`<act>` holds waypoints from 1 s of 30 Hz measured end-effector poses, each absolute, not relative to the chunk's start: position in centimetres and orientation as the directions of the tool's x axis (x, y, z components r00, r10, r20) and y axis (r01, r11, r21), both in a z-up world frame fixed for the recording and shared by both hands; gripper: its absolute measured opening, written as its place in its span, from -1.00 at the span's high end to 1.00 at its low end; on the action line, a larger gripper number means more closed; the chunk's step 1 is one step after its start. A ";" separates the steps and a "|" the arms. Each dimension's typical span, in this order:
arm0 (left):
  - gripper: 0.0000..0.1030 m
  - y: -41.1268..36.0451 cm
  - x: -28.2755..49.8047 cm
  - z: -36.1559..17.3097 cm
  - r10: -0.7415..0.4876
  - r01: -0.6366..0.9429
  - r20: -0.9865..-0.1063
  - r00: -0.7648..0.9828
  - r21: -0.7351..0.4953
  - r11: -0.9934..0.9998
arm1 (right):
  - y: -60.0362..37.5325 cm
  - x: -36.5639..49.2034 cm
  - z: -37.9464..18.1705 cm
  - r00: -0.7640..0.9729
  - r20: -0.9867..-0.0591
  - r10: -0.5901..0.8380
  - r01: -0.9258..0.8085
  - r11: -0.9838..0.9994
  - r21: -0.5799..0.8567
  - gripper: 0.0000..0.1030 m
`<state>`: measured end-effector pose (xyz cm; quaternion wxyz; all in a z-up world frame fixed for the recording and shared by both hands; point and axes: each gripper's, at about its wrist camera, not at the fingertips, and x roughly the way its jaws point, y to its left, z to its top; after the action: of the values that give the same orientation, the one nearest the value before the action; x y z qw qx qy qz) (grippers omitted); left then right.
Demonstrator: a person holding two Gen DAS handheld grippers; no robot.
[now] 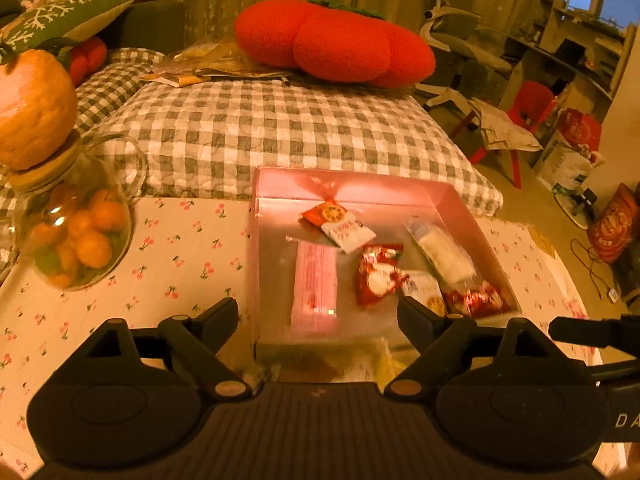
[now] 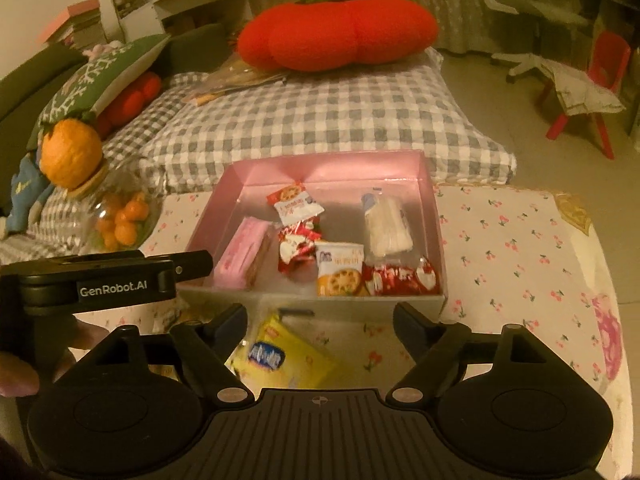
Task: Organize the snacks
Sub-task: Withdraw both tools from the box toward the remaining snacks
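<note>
Glossy pink box (image 2: 430,200) with a sheeny floor, shiny crinkled foil-like snack wrappers (image 2: 298,254), clear glass jar (image 1: 76,236) with what looks like a wooden lid, matt printed tablecloth (image 2: 512,248), quilted gingham cloth cushion (image 2: 320,120), fuzzy red plush pillow (image 2: 340,32), matt black plastic right gripper (image 2: 320,320)

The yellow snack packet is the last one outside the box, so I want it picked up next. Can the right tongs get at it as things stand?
Probably yes. The yellow snack packet lies flat on the tablecloth, just before the open right tongs, nothing covering it. The pink box sits beyond it.

Box (image 2: 434,216) open overhead — glass jar (image 1: 76,236) crowds its left.
</note>
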<state>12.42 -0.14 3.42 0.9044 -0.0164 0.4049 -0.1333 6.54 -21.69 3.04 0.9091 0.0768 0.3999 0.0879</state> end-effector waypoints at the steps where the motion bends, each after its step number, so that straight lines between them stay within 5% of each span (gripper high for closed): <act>1: -0.71 -0.1 12.0 3.5 -0.254 0.231 -0.726 0.639 -0.133 0.964 | -21.6 6.2 3.0 0.665 -0.714 0.219 -0.102 0.974 0.203 -0.63; 30: -0.98 5.5 4.7 0.5 -0.227 0.273 -0.770 0.597 -0.071 0.959 | -16.7 0.7 -0.3 0.682 -0.692 0.236 -0.232 0.967 0.101 -0.84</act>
<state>4.72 5.49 0.46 0.8930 0.0269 0.4268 -0.1400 0.68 -16.75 -0.26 0.9170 0.0023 0.3779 0.1276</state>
